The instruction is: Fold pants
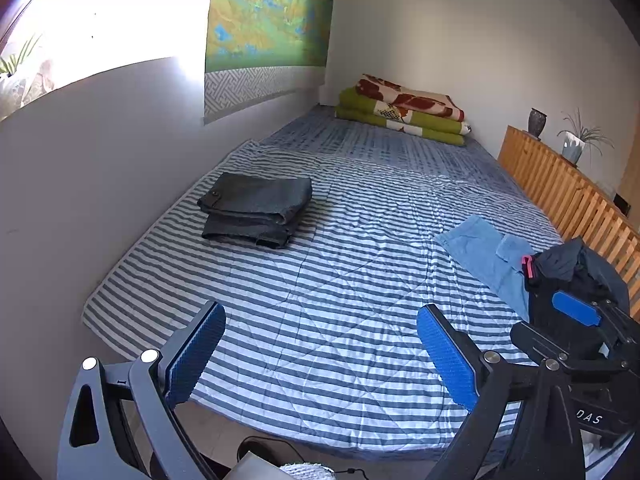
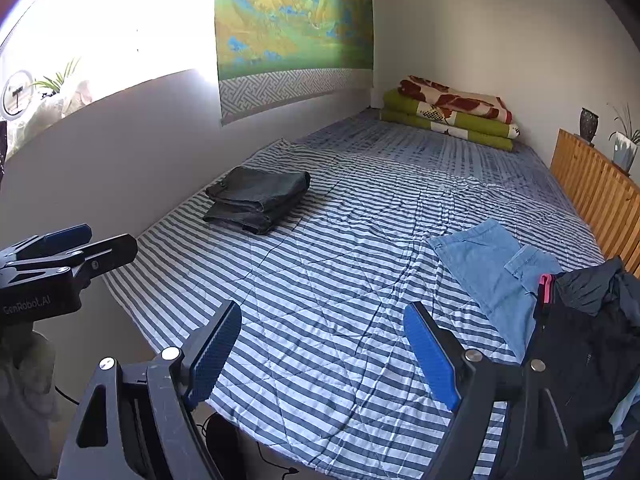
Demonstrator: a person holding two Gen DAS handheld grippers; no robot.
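Note:
Dark grey pants (image 1: 256,208) (image 2: 258,198) lie folded in a neat stack on the striped bed, near the left wall. Light blue denim pants (image 1: 486,254) (image 2: 490,276) lie unfolded at the right side, partly under a heap of dark clothes (image 1: 576,280) (image 2: 588,344). My left gripper (image 1: 320,356) is open above the bed's near edge, nothing between its blue pads. My right gripper (image 2: 322,354) is open too and empty, hovering over the near edge. In the left wrist view the right gripper (image 1: 576,316) shows at the right, close to the dark heap.
The striped quilt (image 1: 340,280) (image 2: 340,264) covers the bed. Folded green and floral blankets (image 1: 404,110) (image 2: 450,118) sit at the far end. A wooden slatted rail (image 1: 560,196) (image 2: 600,200) borders the right side; a wall runs along the left. Cables lie on the floor below.

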